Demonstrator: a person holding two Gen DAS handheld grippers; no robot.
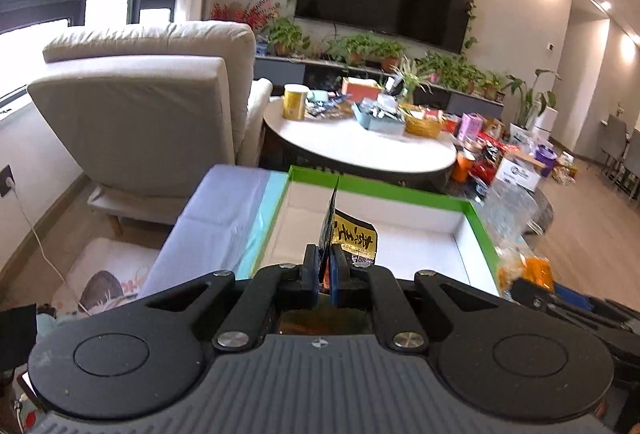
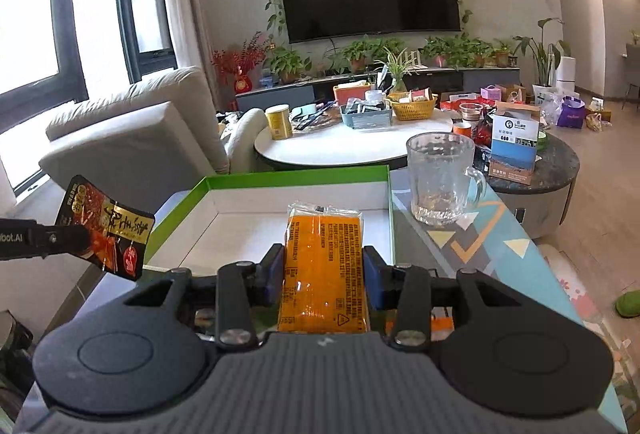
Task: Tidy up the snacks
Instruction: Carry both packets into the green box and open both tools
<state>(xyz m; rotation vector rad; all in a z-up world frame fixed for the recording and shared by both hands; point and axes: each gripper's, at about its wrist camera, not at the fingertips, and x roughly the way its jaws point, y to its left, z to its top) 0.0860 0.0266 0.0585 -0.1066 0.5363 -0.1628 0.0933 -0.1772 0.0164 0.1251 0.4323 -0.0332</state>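
Pinching a black-and-gold snack packet (image 1: 347, 239) edge-on, the left gripper (image 1: 325, 276) sits at the lower middle of the left wrist view, its fingers (image 1: 310, 270) clenched on the packet's lower edge so that the foil stands upright above them. Behind the packet lies a green-rimmed white box (image 1: 404, 194), open, with its white floor showing in the middle of the frame. A pale blue cloth (image 1: 216, 210) covers the worktop to the left of the box. At the lower right edge a blurred orange shape (image 1: 536, 270) shows beside a dark gripper part. Farther back, a round white table (image 1: 360, 150) carries clutter, and a beige armchair (image 1: 148, 106) fills the left side.

In the right wrist view, the right gripper (image 2: 324, 270) grasps an orange snack packet (image 2: 324, 266) across its width, the blue fingers (image 2: 276, 270) pressing both long edges at the lower middle of the frame. The packet's far end reaches over the near rim of the green-rimmed box (image 2: 296, 180). At the left edge, the left gripper (image 2: 76, 240) holds the black-and-gold packet (image 2: 108, 226) in the air, tilted, left of the box. A clear glass mug (image 2: 440, 178) stands on the patterned worktop (image 2: 480, 242) just right of the box.
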